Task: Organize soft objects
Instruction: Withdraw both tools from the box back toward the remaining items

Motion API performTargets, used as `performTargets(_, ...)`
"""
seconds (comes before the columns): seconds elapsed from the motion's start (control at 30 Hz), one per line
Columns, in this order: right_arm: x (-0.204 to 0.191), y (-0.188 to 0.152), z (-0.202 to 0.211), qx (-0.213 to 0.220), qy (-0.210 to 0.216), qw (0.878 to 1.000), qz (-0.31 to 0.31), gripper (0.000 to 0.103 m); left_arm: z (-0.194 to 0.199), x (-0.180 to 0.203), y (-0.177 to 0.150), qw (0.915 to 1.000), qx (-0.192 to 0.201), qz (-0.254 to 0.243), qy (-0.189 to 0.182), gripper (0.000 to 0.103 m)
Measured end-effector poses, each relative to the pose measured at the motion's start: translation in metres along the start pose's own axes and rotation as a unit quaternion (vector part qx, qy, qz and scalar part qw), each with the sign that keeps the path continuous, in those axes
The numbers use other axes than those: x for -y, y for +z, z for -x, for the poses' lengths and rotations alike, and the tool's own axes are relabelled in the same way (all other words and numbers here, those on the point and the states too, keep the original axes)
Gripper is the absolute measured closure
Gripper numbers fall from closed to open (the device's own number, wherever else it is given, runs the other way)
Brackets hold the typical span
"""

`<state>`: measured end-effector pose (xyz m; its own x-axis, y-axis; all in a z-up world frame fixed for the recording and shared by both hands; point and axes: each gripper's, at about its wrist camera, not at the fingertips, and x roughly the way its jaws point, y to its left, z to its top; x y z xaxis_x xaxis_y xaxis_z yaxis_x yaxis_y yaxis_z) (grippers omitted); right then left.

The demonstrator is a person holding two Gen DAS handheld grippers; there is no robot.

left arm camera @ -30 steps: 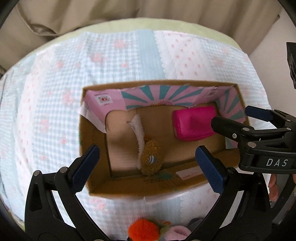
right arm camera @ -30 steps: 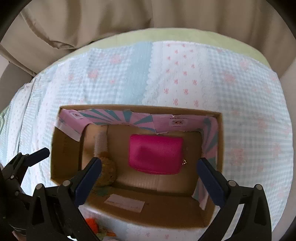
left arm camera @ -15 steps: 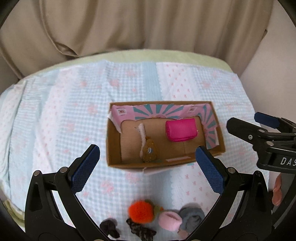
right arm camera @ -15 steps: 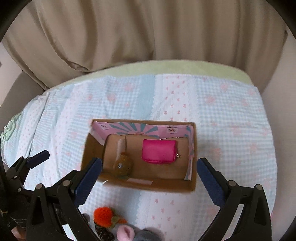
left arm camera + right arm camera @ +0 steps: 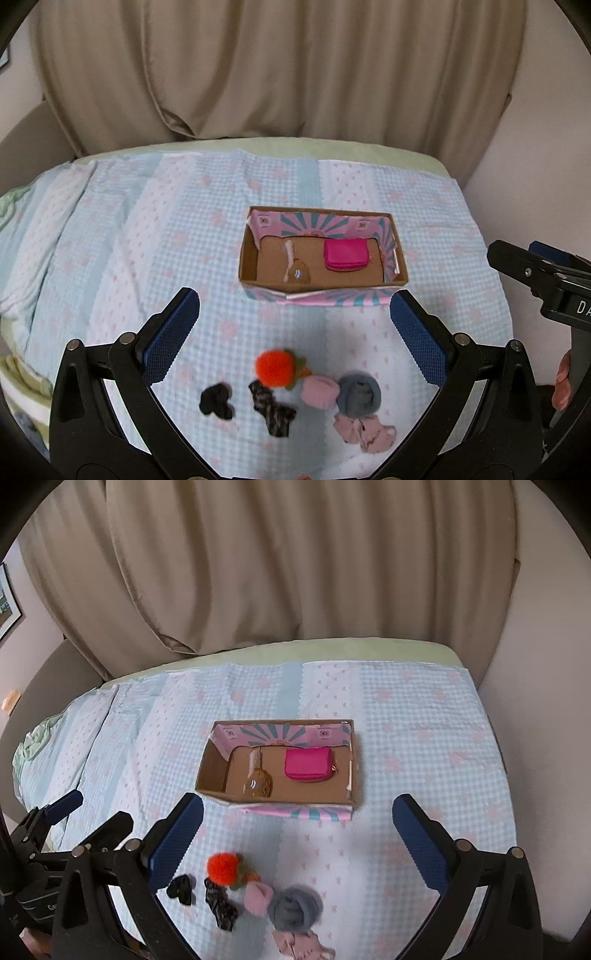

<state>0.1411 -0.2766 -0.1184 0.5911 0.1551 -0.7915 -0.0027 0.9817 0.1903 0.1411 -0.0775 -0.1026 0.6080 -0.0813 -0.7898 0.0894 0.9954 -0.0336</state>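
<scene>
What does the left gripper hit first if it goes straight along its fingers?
Probably the bedspread just in front of the cardboard box, or the box itself. The open left gripper passes above the sock pile, orange pompom included. Depth is unclear.

left gripper (image 5: 295, 328): hovering, jaws spread wide, gripping nothing | right gripper (image 5: 297, 830): hovering alongside, jaws spread wide, gripping nothing | fingertips (image 5: 563, 384): curling round right handle
</scene>
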Motion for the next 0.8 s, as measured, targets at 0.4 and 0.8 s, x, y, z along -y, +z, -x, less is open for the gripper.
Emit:
performTargets(0.4, 0.005, -0.063, 0.068, 0.010, -0.017, 1.000, -0.012, 0.001, 0.075, -0.007, -0.055, 0.9992, 0.033, 0.010, 0.022, 0.000)
performTargets(0.8, -0.018, -0.146, 0.082, 0.043, -0.040, 0.997, -0.055, 0.001, 0.078, -0.065, -0.126, 0.9993, 0.034, 0.013, 0.002, 0.000)
